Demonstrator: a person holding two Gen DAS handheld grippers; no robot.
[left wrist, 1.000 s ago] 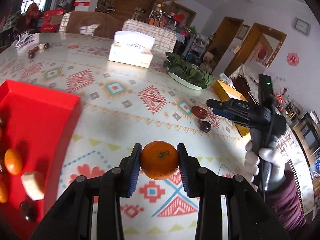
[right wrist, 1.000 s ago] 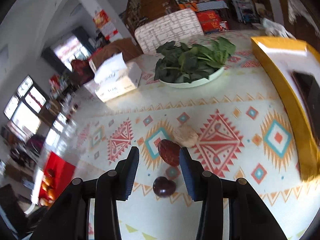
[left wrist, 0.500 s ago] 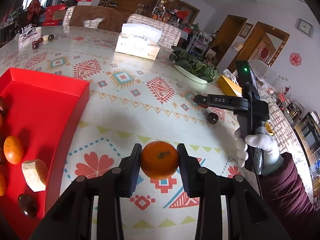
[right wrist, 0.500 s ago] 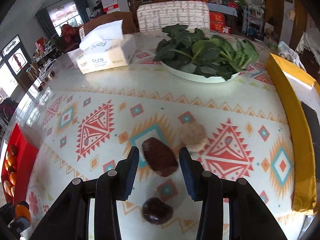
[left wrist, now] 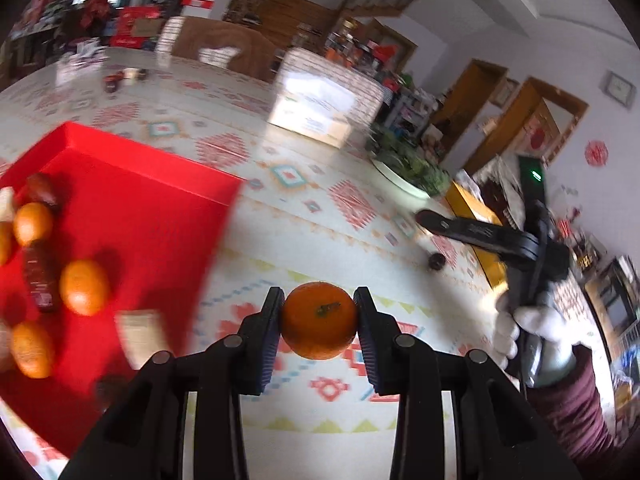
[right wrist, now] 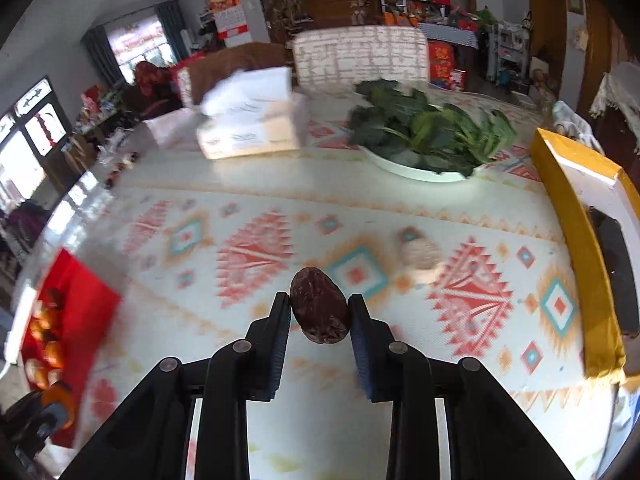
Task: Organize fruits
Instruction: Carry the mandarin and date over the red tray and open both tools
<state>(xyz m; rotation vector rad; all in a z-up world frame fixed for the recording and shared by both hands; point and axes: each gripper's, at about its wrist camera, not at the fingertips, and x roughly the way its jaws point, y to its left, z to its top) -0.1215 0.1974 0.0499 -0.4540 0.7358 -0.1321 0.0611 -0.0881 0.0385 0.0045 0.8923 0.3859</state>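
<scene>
My left gripper point(left wrist: 319, 322) is shut on an orange tangerine point(left wrist: 319, 321), held above the patterned tablecloth just right of the red tray point(left wrist: 152, 216). The tray holds several tangerines point(left wrist: 84, 287), dark red dates point(left wrist: 38, 280) and pale pieces point(left wrist: 140, 326). My right gripper point(right wrist: 319, 318) is shut on a dark red date point(right wrist: 319, 309) and holds it above the table; it also shows in the left wrist view point(left wrist: 428, 218). A dark round fruit point(left wrist: 436, 261) lies on the table below it. A pale lump point(right wrist: 420, 254) lies beyond the date.
A tissue box point(right wrist: 252, 128) and a white plate of greens point(right wrist: 428, 136) stand at the back. A yellow box point(right wrist: 580, 240) lies at the right. The red tray also shows far left in the right wrist view point(right wrist: 76, 292).
My left gripper has swung left with the tangerine, bringing the red tray closer. My right gripper has closed on the date and lifted it off the table.
</scene>
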